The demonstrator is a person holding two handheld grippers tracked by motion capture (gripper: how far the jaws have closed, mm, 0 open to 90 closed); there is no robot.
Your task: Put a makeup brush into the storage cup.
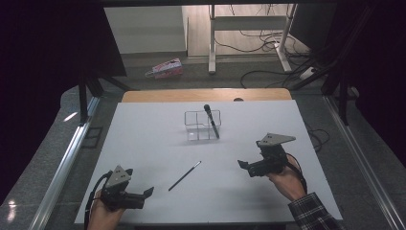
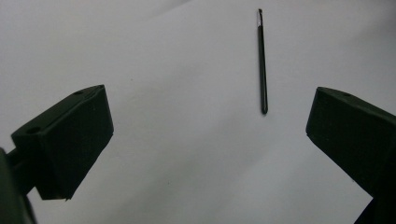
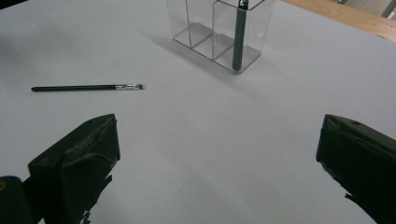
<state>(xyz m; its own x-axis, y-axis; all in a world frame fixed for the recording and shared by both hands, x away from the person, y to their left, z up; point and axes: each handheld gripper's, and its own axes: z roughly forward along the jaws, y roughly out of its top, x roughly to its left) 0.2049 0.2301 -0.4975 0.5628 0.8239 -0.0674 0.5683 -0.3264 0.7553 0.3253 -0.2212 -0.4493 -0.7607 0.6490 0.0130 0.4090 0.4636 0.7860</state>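
Two grippers hover over the white worktop [image 1: 143, 129], and I work through them left to right. My left gripper [image 1: 148, 191], low at the near left corner, has its jaws spread wide with nothing between them. Ahead of it, near but apart, lies the thin black make-up brush with a silver ferrule [image 1: 185, 176], flat on the worktop, its bristle end pointing away toward the organiser. Beyond, at mid-worktop, stands the clear plastic compartmented organiser [image 1: 197, 125], with a thicker dark brush [image 1: 211, 121] leaning in its right-hand compartment. My right gripper [image 1: 243, 166], at the near right, is likewise spread and empty.

I judge the step in hand to be picking up the thin brush. To do it well, I would bring the left gripper straight along its view, turn the jaws across the handle, and pinch near mid-shaft so it does not tip or roll.
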